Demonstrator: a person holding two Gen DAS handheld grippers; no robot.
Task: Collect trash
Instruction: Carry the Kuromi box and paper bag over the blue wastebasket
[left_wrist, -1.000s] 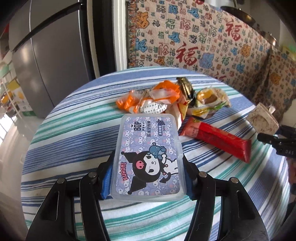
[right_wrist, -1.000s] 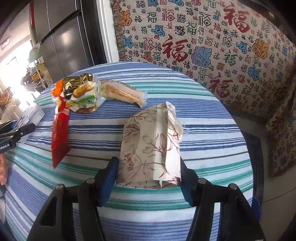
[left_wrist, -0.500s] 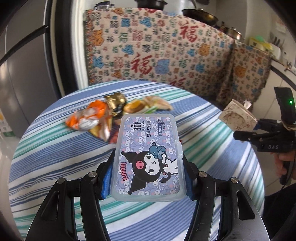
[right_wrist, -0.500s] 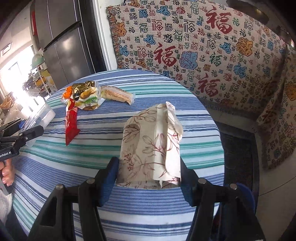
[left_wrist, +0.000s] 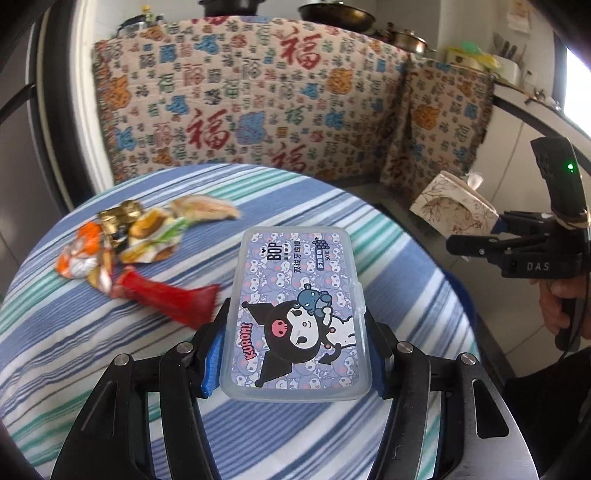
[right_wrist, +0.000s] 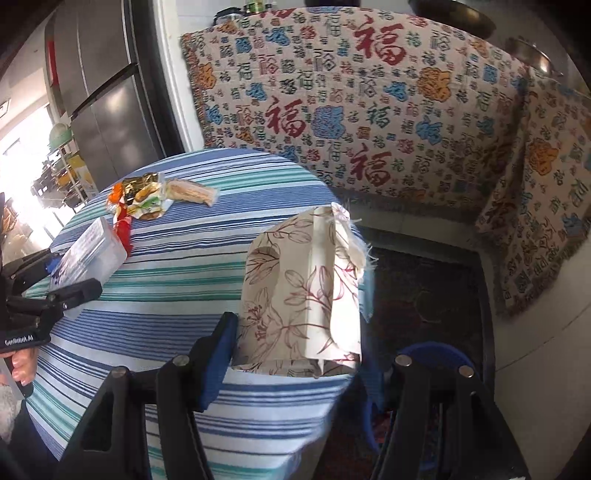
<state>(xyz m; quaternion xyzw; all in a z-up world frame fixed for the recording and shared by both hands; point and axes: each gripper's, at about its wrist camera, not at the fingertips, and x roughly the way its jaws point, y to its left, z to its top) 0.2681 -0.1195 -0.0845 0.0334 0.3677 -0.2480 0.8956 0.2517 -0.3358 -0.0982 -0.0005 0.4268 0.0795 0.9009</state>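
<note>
1. Nearest the left wrist camera, the left tongs (left_wrist: 295, 354) are clamping a clear plastic floss-pick box (left_wrist: 297, 314) by its long sides, holding it up over the striped bench (left_wrist: 92, 350).
2. Nearest the right wrist camera, the right tongs (right_wrist: 295, 350) are gripping a floral paper bag (right_wrist: 303, 288) between their blue pads, out past the bench's right edge.
3. Judging by this, the carrying-off step is under way: both items are lifted clear, and the next move is probably calling for a bin to drop them into.
4. Farther out on the bench, the remaining trash is lying in a cluster: a red wrapper (left_wrist: 166, 295), an orange-and-gold snack wrapper pile (left_wrist: 122, 240) and a pale biscuit packet (left_wrist: 205, 208), all still to be collected.
5. The right view is showing a dark blue round rim (right_wrist: 436, 350) low on the floor beside the bench, possibly a bin; the left view is not showing it.
6. The left view is showing the person's hand (left_wrist: 557, 302) holding the right tool.
</note>
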